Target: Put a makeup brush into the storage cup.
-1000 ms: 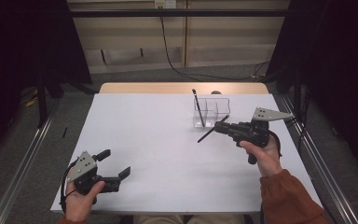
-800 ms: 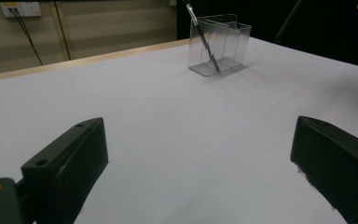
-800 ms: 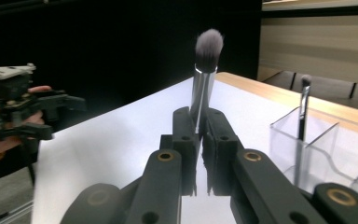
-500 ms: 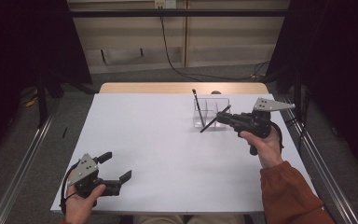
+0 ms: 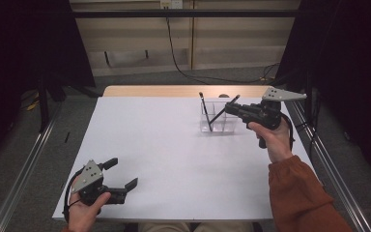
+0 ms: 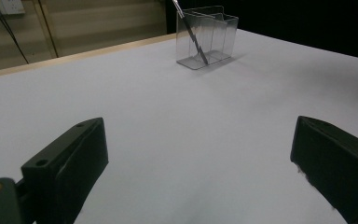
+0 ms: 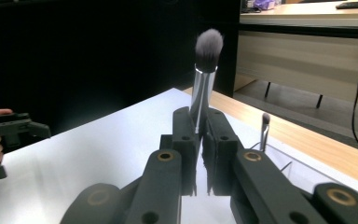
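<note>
My right gripper (image 5: 230,108) is shut on a makeup brush (image 5: 219,115) and held above the table at the far right. The brush slants, grey bristles (image 7: 208,46) up, and its handle reaches down toward a clear holder (image 5: 222,121). Whether the handle's end is inside the holder I cannot tell. A second thin brush (image 5: 204,108) leans in the holder's left part, and the left gripper view shows it (image 6: 193,35) in the holder (image 6: 216,32) too. My left gripper (image 5: 121,172) stands open just above the table's near left, nothing between its fingers.
The white table (image 5: 174,145) has a wooden strip (image 5: 174,91) along its far edge. Metal rails (image 5: 26,164) run along both sides. A black cable (image 5: 178,58) hangs down the back wall. Black curtains stand left and right.
My right gripper has risen and moved away from me with the brush, bringing the handle's lower end over the clear holder. The left gripper has stayed put.
</note>
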A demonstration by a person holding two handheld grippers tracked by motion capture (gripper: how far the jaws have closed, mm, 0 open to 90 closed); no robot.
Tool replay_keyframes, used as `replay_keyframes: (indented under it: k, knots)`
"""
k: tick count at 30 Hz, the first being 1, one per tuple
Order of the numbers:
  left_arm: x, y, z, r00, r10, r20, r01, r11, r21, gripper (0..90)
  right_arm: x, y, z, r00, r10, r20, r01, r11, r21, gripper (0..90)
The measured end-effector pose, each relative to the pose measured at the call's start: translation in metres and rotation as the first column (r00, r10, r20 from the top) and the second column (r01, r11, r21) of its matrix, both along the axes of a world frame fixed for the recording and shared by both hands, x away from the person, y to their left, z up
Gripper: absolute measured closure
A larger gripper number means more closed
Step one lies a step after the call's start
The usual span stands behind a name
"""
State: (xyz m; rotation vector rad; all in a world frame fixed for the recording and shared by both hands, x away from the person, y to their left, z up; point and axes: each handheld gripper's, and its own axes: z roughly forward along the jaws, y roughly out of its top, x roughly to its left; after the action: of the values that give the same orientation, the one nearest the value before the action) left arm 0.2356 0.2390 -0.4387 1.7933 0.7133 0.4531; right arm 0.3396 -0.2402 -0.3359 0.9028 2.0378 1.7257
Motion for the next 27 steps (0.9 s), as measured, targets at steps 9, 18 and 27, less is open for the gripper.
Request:
replay_keyframes:
  k: [9, 18, 27]
  knots:
    - [0.000, -0.001, 0.000, 1.0000, 0.003, 0.005, -0.003, 1.0000, 0.002, 3.8, 0.016, -0.003, 0.007, 0.9993, -0.032, -0.018, 0.032, 0.999, -0.011, 84.2]
    - [0.000, 0.000, 0.000, 1.0000, -0.005, 0.006, 0.005, 1.0000, 0.005, 3.6, 0.029, 0.001, 0.008, 0.9980, -0.059, -0.024, 0.058, 0.998, -0.038, 84.2]
    - [0.001, 0.000, -0.001, 1.0000, 0.004, -0.002, -0.004, 1.0000, 0.006, 3.6, 0.045, 0.008, 0.008, 0.9966, -0.073, -0.038, 0.070, 0.995, -0.070, 84.2]
